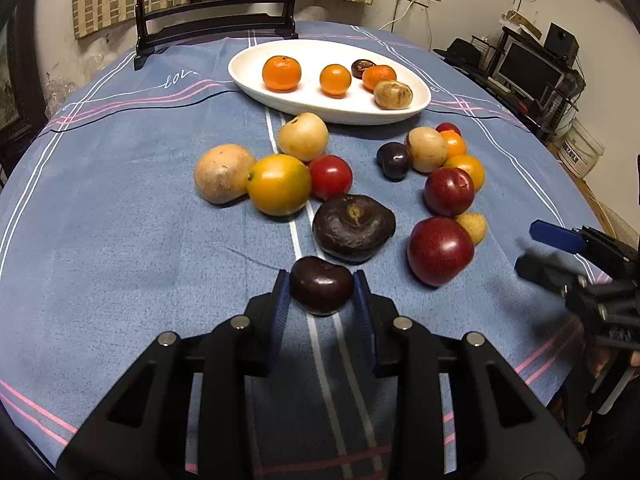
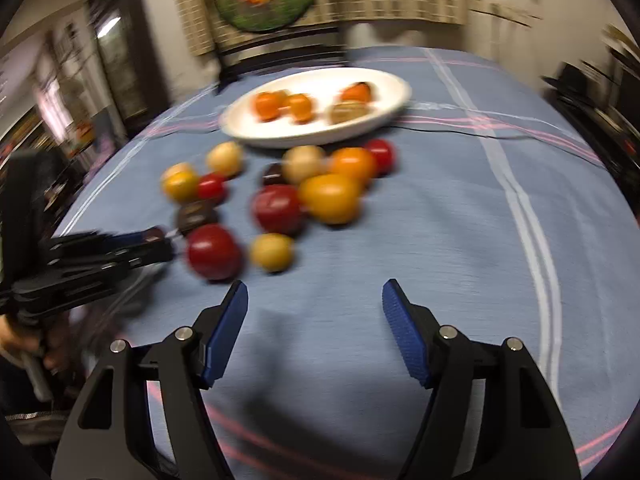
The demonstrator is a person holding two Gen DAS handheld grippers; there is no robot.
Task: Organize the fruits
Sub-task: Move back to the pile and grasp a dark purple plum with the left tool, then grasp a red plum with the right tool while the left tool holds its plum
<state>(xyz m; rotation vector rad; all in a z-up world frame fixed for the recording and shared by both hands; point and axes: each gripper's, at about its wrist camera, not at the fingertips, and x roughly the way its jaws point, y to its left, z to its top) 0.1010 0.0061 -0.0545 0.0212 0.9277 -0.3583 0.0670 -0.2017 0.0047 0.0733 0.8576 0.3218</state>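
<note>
Blue cloth with white and pink stripes [image 1: 120,240] is spread over the whole table. At the left of the loose fruit, in the left wrist view, a tan round fruit [image 1: 223,173] is seen touching a yellow-orange citrus [image 1: 279,185], with a small red fruit [image 1: 330,177] just beside it and a pale fruit [image 1: 303,136] behind. Nearer the middle, a dark flattened fruit [image 1: 353,228] lies on the cloth, and just in front of it a small dark purple plum [image 1: 321,290] is pinched between the blue pads of the left gripper [image 1: 322,300], both pads pressed against its sides while it rests on the cloth. Behind, a white oval dish [image 1: 256,80] is set, holding three oranges, a tan fruit and a dark one. Further right, a cluster of red, orange, tan and dark fruits is gathered, the nearest being a large red plum [image 1: 440,251]. At the far right, the right gripper [image 2: 315,292] is held over bare cloth, its jaws spread apart with nothing between them; its own view is blurred.
</note>
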